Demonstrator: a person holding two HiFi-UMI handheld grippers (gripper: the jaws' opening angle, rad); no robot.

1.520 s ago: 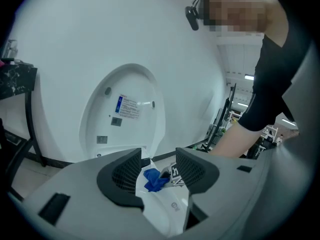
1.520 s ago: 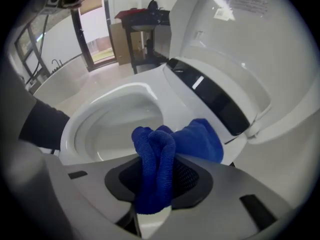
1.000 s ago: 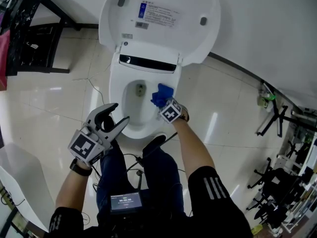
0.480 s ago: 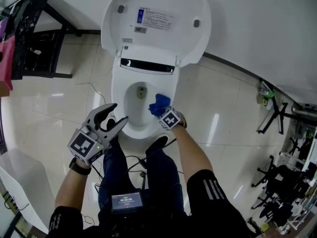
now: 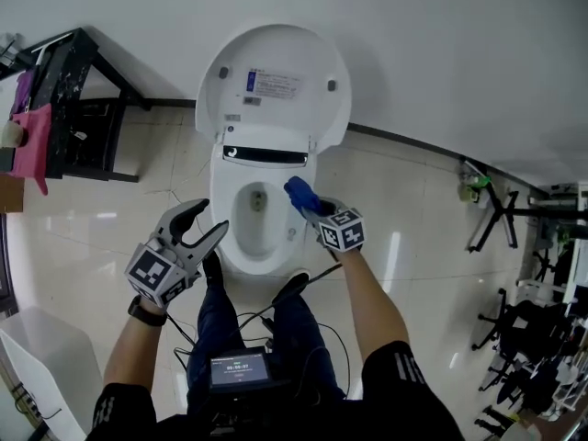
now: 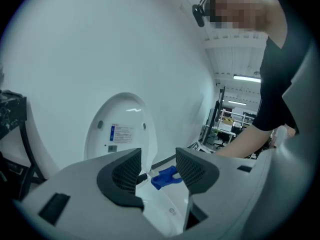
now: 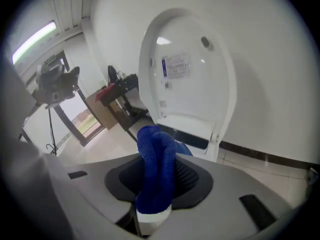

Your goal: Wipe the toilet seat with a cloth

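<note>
A white toilet stands against the wall with its lid (image 5: pixel 273 85) raised and its seat rim (image 5: pixel 220 217) below. My right gripper (image 5: pixel 308 204) is shut on a bunched blue cloth (image 5: pixel 299 195), held above the seat's right side. In the right gripper view the blue cloth (image 7: pixel 156 169) stands up between the jaws, with the lid (image 7: pixel 189 79) behind it. My left gripper (image 5: pixel 204 224) hangs open and empty just left of the seat's front. In the left gripper view the blue cloth (image 6: pixel 164 178) shows between the open pads, and the lid (image 6: pixel 120 130) is behind.
A black rack (image 5: pixel 69 108) with a pink cloth (image 5: pixel 33 136) stands at the left wall. Black stands and chair bases (image 5: pixel 514 283) crowd the right side. The person's legs and a small screen (image 5: pixel 239 371) are below the toilet, with cables on the tiled floor.
The right gripper has lifted the blue cloth up off the seat's right side. The view has pulled back from the toilet. The left gripper stays open in about the same place.
</note>
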